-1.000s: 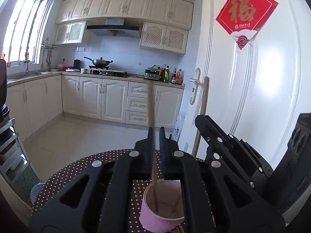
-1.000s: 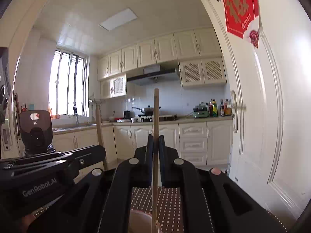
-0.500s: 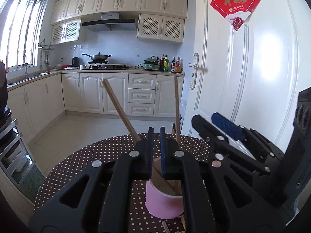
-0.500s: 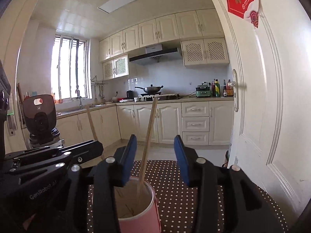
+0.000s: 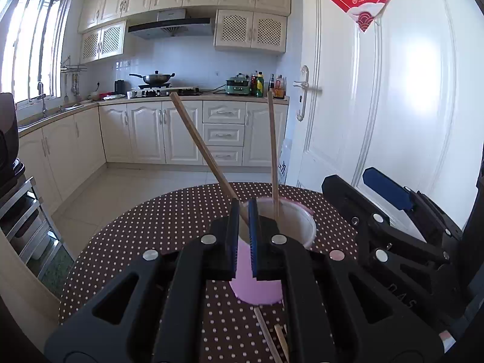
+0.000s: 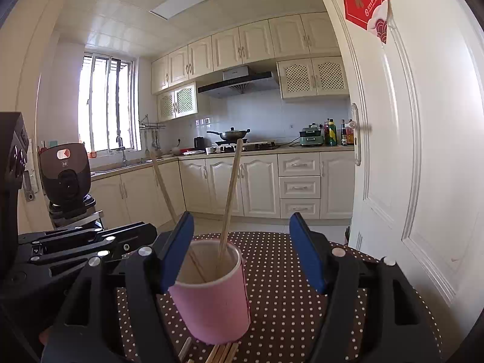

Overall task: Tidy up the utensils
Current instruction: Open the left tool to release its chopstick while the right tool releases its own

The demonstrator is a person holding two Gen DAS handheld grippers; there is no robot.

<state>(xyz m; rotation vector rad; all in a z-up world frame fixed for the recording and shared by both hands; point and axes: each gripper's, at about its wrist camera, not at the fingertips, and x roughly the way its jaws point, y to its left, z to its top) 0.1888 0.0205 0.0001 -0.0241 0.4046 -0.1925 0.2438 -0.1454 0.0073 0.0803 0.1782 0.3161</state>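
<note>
Chopsticks are the matter here: two wooden ones stand in a pink paper cup [image 6: 211,296] on the round brown tabletop [image 6: 287,272] with white dots. In the right wrist view one chopstick [image 6: 230,193] leans slightly right from the cup's inside, the other chopstick [image 6: 163,187] slants away to the left. More loose chopsticks [image 6: 222,352] lie flat on the tabletop just in front of the cup's base.

The right gripper [image 6: 242,254] has just been opening; its blue-padded fingers [image 6: 307,257] now stand wide apart on either side of the cup, touching neither it nor the upright chopstick between them.

The left gripper [image 5: 243,239] has its fingers [image 5: 253,242] drawn nearly together, with only a narrow slit left. The slanted chopstick [image 5: 199,145] passes behind that slit into the cup [image 5: 257,290]; the fingers appear to hold nothing.

Behind stand cream kitchen cabinets [image 6: 230,184] and a white door [image 6: 423,151].
</note>
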